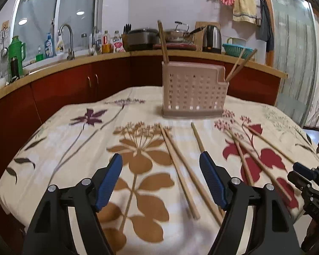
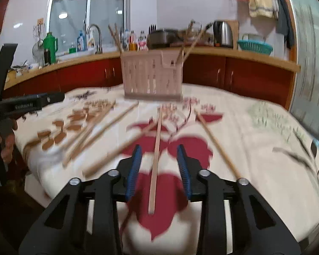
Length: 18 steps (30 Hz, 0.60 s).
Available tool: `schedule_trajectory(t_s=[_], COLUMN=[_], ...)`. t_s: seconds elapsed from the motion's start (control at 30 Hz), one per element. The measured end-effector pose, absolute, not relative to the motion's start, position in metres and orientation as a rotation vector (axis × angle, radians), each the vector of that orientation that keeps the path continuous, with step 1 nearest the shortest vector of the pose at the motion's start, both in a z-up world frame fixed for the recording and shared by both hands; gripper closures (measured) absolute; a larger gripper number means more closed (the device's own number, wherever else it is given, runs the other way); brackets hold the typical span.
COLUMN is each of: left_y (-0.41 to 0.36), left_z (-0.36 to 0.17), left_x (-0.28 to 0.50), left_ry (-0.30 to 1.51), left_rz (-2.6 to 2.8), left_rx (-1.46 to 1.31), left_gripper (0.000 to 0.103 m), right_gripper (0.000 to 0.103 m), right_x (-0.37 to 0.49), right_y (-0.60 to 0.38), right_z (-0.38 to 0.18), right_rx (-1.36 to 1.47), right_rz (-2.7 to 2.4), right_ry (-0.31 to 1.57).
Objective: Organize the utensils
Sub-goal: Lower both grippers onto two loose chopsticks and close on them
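Left gripper (image 1: pixel 160 165) fingers were spread above two chopsticks (image 1: pixel 181 170) on the desk (image 1: pixel 63 131). Right gripper (image 2: pixel 159 165) fingers were apart, one chopstick (image 2: pixel 155 165) between, unpinched. Holder (image 1: pixel 193 93) stood behind.

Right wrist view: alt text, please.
The right gripper, blue-padded jaws apart, straddles one pale wooden chopstick lying on a floral tablecloth without pressing it. More chopsticks lie either side; a beige perforated plastic utensil holder stands behind, chopsticks already in it.
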<state>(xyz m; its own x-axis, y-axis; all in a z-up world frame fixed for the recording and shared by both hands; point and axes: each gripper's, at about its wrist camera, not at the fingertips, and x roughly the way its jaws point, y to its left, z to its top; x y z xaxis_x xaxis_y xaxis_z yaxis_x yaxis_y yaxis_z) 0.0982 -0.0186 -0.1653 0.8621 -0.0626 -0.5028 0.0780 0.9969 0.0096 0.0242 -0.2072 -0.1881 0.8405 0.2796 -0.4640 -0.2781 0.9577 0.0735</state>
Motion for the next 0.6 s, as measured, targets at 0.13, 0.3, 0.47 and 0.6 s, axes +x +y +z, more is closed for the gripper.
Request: schedule_trajectory(t_s=[0.13, 0.3, 0.47, 0.6], left_y=[-0.022, -0.026, -0.028, -0.03], left_z=[-0.176, -0.188, -0.195, -0.201], left_x=[0.093, 0.09, 0.09, 0.092], left_ry=[0.548, 0.568, 0.593, 0.617], left_rz=[-0.071, -0.078, -0.086, -0.1], left_rx=[0.044, 0.059, 0.07, 0.072], left_gripper=[0.033, 0.035, 0.037, 0.041], right_gripper=[0.076, 0.091, 0.096, 0.096], right_x=[0.019, 0.019, 0.024, 0.03], right_y=[-0.207, -0.207, -0.212, -0.216], right_z=[-0.202, -0.21, -0.208, -0.202], right_rx=[0.008, -0.001, 0.003, 0.003], right_rz=[0.305, 0.304, 0.272, 0.242], right_ry=[0.52, 0.539, 0.539, 0.517])
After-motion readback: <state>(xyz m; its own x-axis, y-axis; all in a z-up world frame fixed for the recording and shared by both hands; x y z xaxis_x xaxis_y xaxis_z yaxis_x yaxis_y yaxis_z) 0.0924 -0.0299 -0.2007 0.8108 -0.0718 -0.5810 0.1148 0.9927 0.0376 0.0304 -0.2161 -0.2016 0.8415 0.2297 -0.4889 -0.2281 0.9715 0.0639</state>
